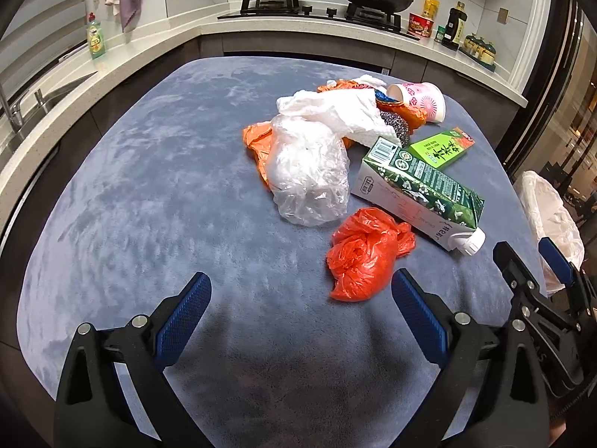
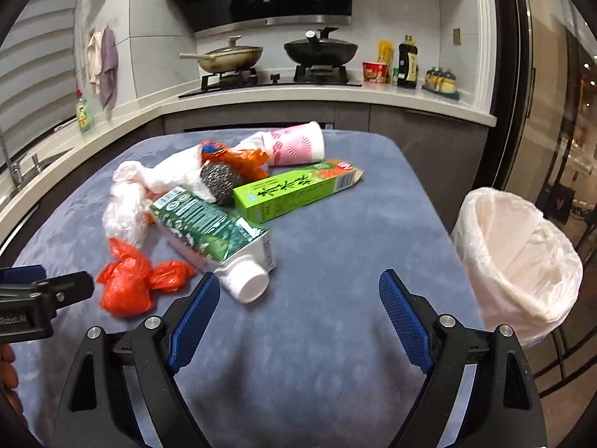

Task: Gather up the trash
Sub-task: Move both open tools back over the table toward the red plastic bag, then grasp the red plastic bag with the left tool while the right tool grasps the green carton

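Both grippers are held over the near edge of a blue-grey table (image 2: pixel 335 246), and nothing is gripped yet. The left gripper (image 1: pixel 298 310) has its jaws spread wide with only bare cloth between them; the right gripper (image 2: pixel 298 306) is likewise spread and empty.

The trash is heaped toward the far right part of the table. Nearest the jaws are a red bag (image 1: pixel 363 255), just ahead and right of the left gripper, and a green carton (image 2: pixel 214 229), whose white cap (image 2: pixel 250 284) is pointed at the right gripper's left finger, its long axis running away to the far left. The right hand is judged nearer the carton.

Counted: one carton, one green box (image 2: pixel 294 192), one pink cup (image 2: pixel 294 143), one steel scourer (image 2: pixel 220 181), several plastic bags. One lined bin (image 2: pixel 522 261) is stood off the right edge.
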